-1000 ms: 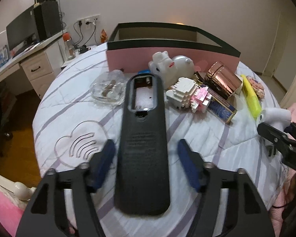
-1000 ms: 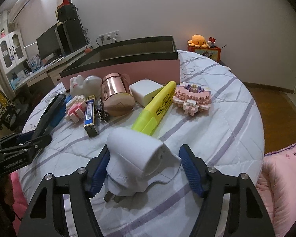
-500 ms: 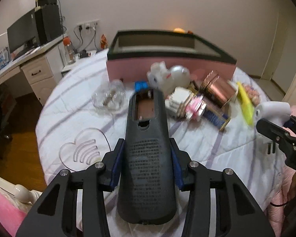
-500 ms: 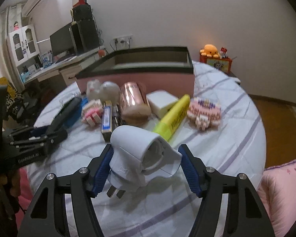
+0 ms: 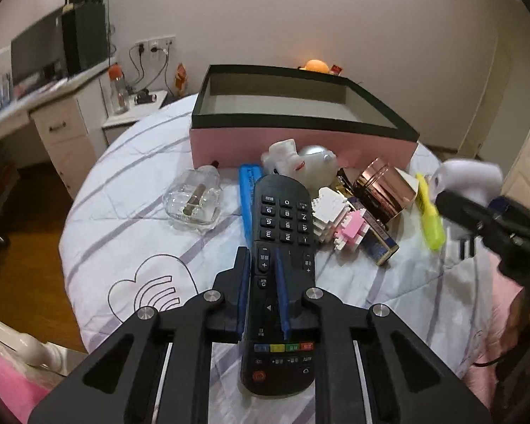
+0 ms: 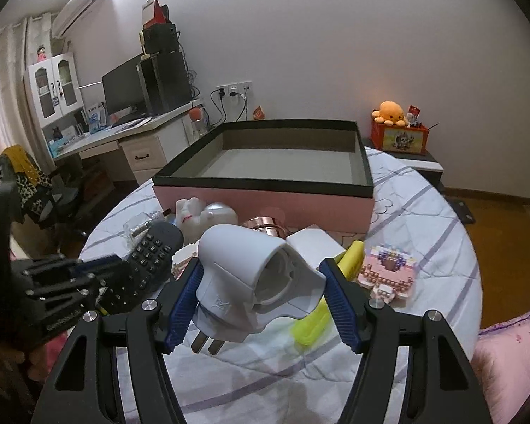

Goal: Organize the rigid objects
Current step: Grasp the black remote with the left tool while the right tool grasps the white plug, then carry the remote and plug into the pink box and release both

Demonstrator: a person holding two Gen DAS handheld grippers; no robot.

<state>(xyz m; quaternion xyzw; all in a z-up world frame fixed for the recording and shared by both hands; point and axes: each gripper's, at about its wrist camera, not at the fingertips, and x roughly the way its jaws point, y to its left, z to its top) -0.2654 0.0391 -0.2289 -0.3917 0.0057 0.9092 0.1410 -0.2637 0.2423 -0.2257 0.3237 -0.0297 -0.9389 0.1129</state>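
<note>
In the left wrist view, my left gripper (image 5: 261, 261) is shut on a black remote control (image 5: 282, 219). The remote is buttons up and points toward the pink box with a black rim (image 5: 300, 141). The right wrist view shows my right gripper (image 6: 261, 282) shut on a white plug adapter (image 6: 251, 282), which hangs above the bed with its prongs pointing down. The left gripper (image 6: 63, 293) and the remote (image 6: 148, 261) appear at the left there. The open box (image 6: 265, 201) stands behind the adapter, with nothing visible inside it.
On the striped bedcover lie a glass dish (image 5: 192, 201), a blue bar (image 5: 247, 190), a white toy (image 5: 300, 162), a rose-gold cup (image 5: 385, 187), a block figure (image 5: 339, 219), a yellow highlighter (image 5: 429, 212), a pink block model (image 6: 388, 272) and a white box (image 6: 314, 243). A desk stands at the left.
The left jaws closed on the remote, which lay back-side up before and now shows its buttons. The right gripper lifted the white adapter off the bedcover.
</note>
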